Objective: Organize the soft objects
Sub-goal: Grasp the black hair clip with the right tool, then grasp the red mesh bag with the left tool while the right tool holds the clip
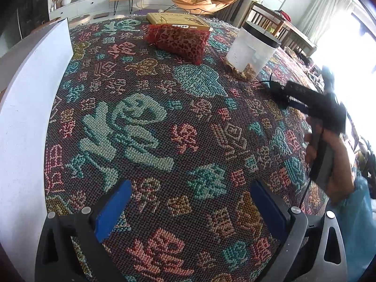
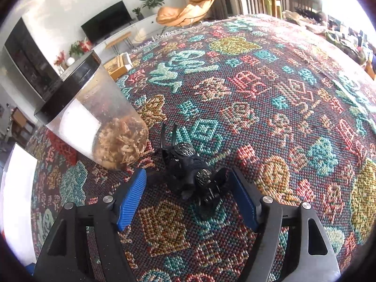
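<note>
A small black soft toy with speckled eyes [image 2: 191, 174] lies on the patterned cloth [image 2: 270, 89], between the open blue pads of my right gripper [image 2: 188, 183]; the pads stand apart from it on both sides. In the left wrist view the toy [image 1: 275, 88] shows at the tip of the right gripper [image 1: 303, 96], held by a hand. A red mesh pouch [image 1: 181, 40] lies at the far side of the cloth. My left gripper [image 1: 188, 199] is open and empty above the cloth [image 1: 145, 127].
A clear jar with a black lid [image 2: 89, 115] and dried pieces inside stands left of the toy; it also shows in the left wrist view [image 1: 251, 49]. A yellow box [image 1: 176, 20] lies behind the pouch. A white board [image 1: 30, 108] runs along the left edge.
</note>
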Action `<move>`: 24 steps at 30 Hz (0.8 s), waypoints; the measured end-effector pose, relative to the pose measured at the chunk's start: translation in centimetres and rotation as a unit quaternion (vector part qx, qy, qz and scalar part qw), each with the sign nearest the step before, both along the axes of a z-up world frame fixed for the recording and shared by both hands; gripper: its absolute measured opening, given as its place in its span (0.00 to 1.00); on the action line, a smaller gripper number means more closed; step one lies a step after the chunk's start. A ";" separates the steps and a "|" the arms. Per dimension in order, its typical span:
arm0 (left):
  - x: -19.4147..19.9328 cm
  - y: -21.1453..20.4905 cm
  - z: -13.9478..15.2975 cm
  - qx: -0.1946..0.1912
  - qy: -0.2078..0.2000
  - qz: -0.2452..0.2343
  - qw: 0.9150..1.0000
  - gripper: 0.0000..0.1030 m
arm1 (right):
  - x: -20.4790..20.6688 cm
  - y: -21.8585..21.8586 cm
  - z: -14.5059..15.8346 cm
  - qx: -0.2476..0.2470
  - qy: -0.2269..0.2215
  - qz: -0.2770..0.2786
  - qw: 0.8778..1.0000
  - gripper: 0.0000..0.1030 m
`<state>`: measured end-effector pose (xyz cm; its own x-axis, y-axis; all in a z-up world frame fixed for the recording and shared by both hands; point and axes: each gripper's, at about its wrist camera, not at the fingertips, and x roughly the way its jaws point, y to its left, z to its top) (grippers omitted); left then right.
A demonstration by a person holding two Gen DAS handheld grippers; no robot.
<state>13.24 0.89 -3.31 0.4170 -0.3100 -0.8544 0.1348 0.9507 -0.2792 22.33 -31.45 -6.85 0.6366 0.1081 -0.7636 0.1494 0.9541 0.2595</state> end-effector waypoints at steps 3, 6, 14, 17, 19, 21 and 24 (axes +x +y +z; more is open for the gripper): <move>2.3 0.6 -0.8 -0.032 0.013 0.030 0.999 0.97 | -2.9 -0.9 -0.3 0.004 -0.021 -0.028 0.999 0.74; 5.3 1.3 -1.5 -0.075 0.028 0.066 0.995 0.97 | -4.5 -1.1 -0.8 0.001 -0.030 -0.032 0.999 0.74; 17.0 0.9 0.0 -0.151 0.012 0.122 0.981 0.97 | -3.6 0.5 -1.4 -0.058 -0.020 -0.012 0.998 0.80; 21.8 0.2 0.4 -0.153 0.004 0.150 0.977 0.97 | -3.8 0.4 -1.5 -0.058 -0.020 -0.011 0.998 0.81; 24.5 -1.1 0.4 -0.127 -0.009 0.152 0.980 0.97 | -3.9 0.5 -1.4 -0.057 -0.020 -0.010 0.998 0.81; 26.6 -2.8 -0.4 -0.074 -0.010 0.142 0.987 0.97 | -3.9 0.6 -1.4 -0.060 -0.018 -0.009 0.998 0.81; 28.2 -4.7 -2.8 0.014 0.002 0.117 0.993 0.97 | -3.9 0.7 -1.4 -0.063 -0.017 -0.009 0.998 0.82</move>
<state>41.43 -3.81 -6.11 0.4713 -0.1819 -0.8630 -0.0912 0.9632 -0.2529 18.40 -30.75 -8.24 0.6639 0.0016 -0.7478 0.1595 0.9767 0.1437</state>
